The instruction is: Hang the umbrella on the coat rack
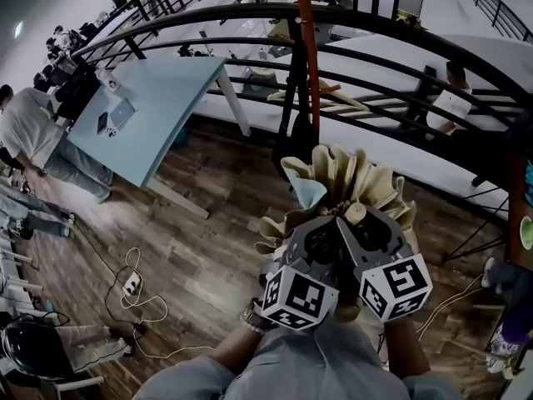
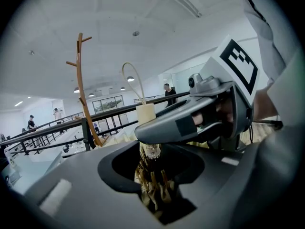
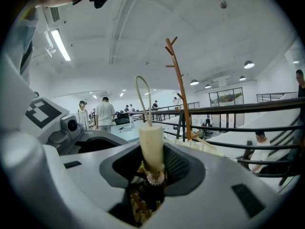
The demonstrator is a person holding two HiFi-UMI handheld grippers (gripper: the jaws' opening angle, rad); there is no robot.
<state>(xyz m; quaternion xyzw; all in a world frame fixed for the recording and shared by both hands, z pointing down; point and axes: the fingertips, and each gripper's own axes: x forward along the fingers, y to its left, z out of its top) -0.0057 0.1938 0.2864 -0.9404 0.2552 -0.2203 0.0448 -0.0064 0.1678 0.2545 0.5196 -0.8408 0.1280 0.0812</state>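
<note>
Together, left tongs point(image 2: 156, 187) and right tongs point(image 3: 145, 192) both clamped on the folded umbrella point(image 1: 350, 177); coat rack point(image 1: 308, 48) ahead

Coat rack point(image 1: 309, 48) top cropped (head view).

Umbrella point(image 1: 350, 182): cream, folded, pleats loose; you carry it handle point(image 3: 151, 144) foremost, w/ thin wrist loop point(image 3: 140, 87) arching off the tip. Coat rack point(image 1: 308, 48): slim brown wooden pole w/ short branch pegs, upright ahead of you by the black railing point(image 1: 400, 36), apart from umbrella.
</note>
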